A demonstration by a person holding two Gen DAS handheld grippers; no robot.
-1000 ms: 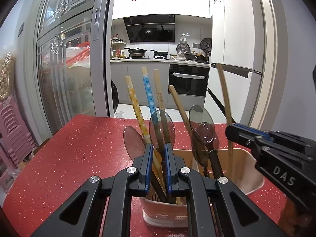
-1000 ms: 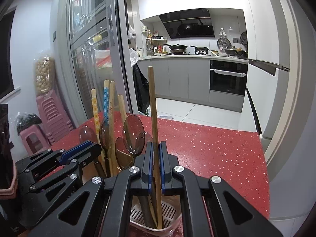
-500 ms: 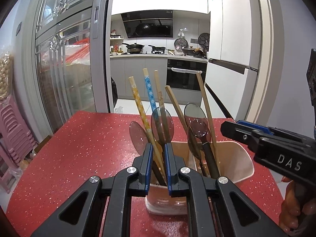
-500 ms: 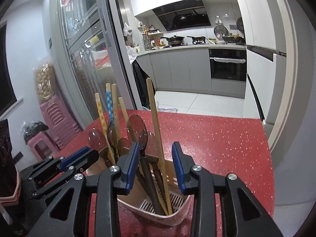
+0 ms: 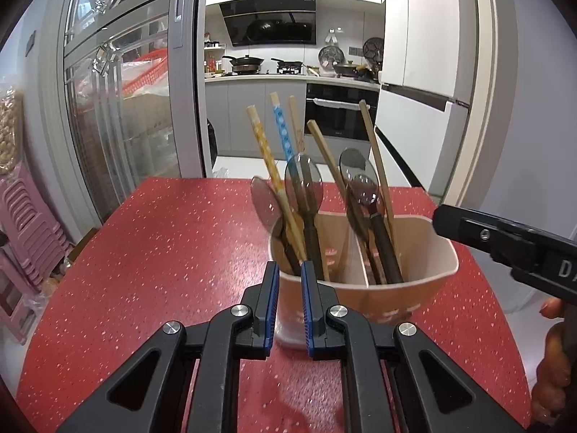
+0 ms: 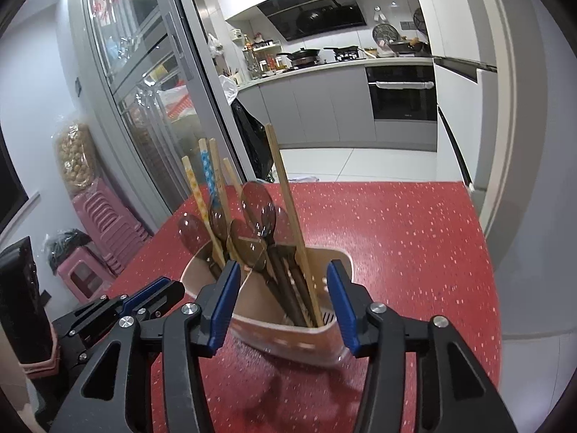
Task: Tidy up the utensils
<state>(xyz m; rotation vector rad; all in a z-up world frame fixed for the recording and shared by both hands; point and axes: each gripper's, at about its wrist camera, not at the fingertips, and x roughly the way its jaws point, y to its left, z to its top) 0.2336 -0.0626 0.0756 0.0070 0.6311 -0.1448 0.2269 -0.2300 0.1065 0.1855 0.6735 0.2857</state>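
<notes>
Red speckled stone-look worktop (image 5: 173,252) carries one thing: a beige plastic two-compartment utensil holder (image 5: 425,281), sitting mid-worktop, nearer the front edge. Inside the holder: tinted see-through plastic spoons (image 5: 303,187) w/ dark handles, bowls up, plus chopsticks leaning at angles: a yellow patterned chopstick (image 5: 267,158), a blue patterned chopstick (image 5: 283,133) and plain wooden chopsticks (image 5: 375,158). A divider splits the holder; utensils stand in both halves.

Left tongs (image 5: 288,303) sit just in front of the holder's near wall, blue-lined jaws at a narrow gap, nothing between them. Right tongs (image 6: 285,303) are spread wide, one jaw either side of the holder's pointed end, not touching it as far as can be seen; nothing gripped. From the right wrist view the tall plain wooden chopstick (image 6: 288,209) leans inside the holder's near half.

Room beyond the holder: glass sliding door (image 5: 119,115) to its left, open doorway behind it to a kitchen w/ grey cabinets, built-in black oven (image 5: 339,115), range hood and pans on the hob. Stacked pink plastic stools (image 6: 104,223) stand left of the worktop; white tiled floor past its far edge.
</notes>
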